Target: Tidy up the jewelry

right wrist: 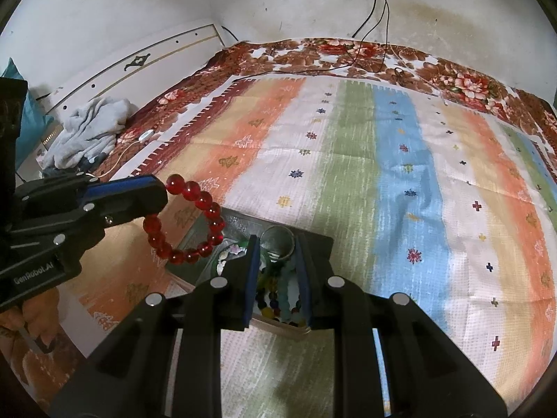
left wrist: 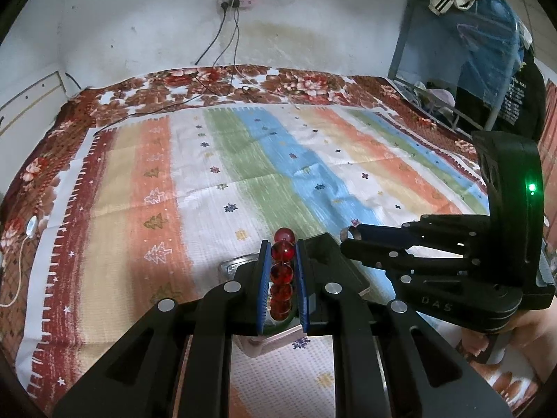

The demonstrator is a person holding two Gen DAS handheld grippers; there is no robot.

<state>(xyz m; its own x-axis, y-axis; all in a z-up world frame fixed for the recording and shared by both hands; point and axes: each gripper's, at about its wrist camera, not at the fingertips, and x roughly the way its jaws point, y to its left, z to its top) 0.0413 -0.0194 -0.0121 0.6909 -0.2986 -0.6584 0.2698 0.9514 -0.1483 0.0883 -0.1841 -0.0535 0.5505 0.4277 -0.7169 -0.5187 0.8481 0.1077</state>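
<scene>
Left gripper point(right wrist: 158, 191): you have it clamped on the red bead bracelet point(right wrist: 189, 221), which hangs in a loop above the left side of the jewelry box point(right wrist: 315, 244). Keep the squeeze steady; the round beads could roll out of the pads.
Jewelry box: it sits open on the striped cloth point(right wrist: 400, 160), already holding mixed beads and a metal bangle point(right wrist: 278, 240). Aim for a free compartment, which I cannot make out from here.
Right gripper point(right wrist: 276, 278): its jaws stand narrowly apart over the box; whether they pinch anything I cannot tell. Hold it aside so the bracelet drops in unobstructed.
</scene>
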